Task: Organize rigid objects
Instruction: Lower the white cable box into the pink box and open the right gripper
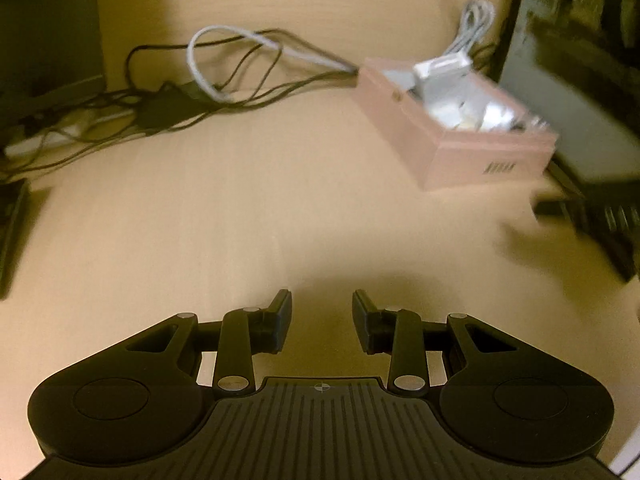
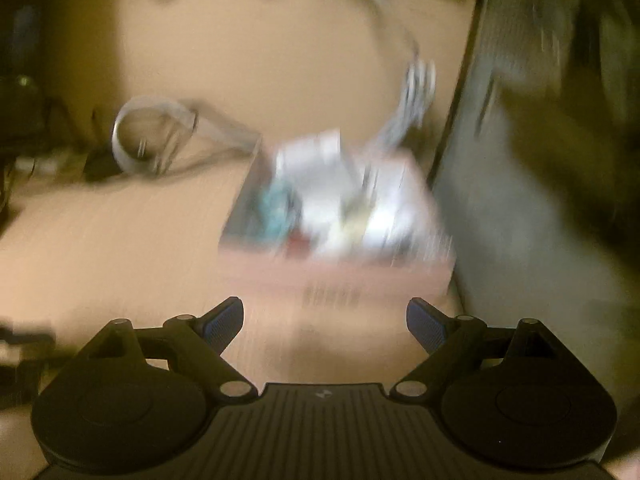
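Lying just ahead of the empty, wide-spread right hand-held gripper [image 2: 325, 326], pink box [image 2: 340, 276].

A pale beige wood-grain desk top [image 1: 168, 216] fills most of both views under warm, yellowish light. Along its far left edge lies a tangle of thin black cables [image 1: 168, 100] with one looped grey cable [image 1: 200, 60] (some run to a small black adapter block [image 1: 164, 110]). A dark upright panel [image 1: 48, 20] stands at the far left corner. At the right edge rises a grey-faced flat screen with a black frame [image 1: 576, 120]; motion blur smears the right wrist view.
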The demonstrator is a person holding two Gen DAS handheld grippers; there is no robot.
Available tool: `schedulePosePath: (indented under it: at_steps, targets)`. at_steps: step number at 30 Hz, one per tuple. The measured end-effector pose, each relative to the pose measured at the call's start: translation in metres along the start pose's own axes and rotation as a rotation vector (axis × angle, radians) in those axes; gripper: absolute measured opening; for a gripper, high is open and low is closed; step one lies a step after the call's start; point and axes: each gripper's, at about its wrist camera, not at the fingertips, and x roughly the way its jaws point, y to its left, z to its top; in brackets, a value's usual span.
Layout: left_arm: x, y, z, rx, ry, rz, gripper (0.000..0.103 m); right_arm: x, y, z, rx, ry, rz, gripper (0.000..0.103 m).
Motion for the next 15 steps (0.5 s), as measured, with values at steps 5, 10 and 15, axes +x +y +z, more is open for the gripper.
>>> schedulePosePath:
  at_steps: [5, 10, 15]
  targets:
    - [0.005, -0.020, -0.013, -0.026, -0.008, 0.083, 0.037, 0.015, -0.001, -0.049, 0.029, 0.147, 0.028, 0.089]
    - [0.007, -0.049, -0.019, -0.032, -0.036, 0.068, 0.070, 0.018, -0.014, -0.061, 0.044, 0.135, 0.060, 0.095]
    - [0.019, -0.072, -0.022, -0.067, -0.106, 0.106, 0.089, 0.021, -0.025, -0.064, 0.063, 0.091, 0.072, 0.103]
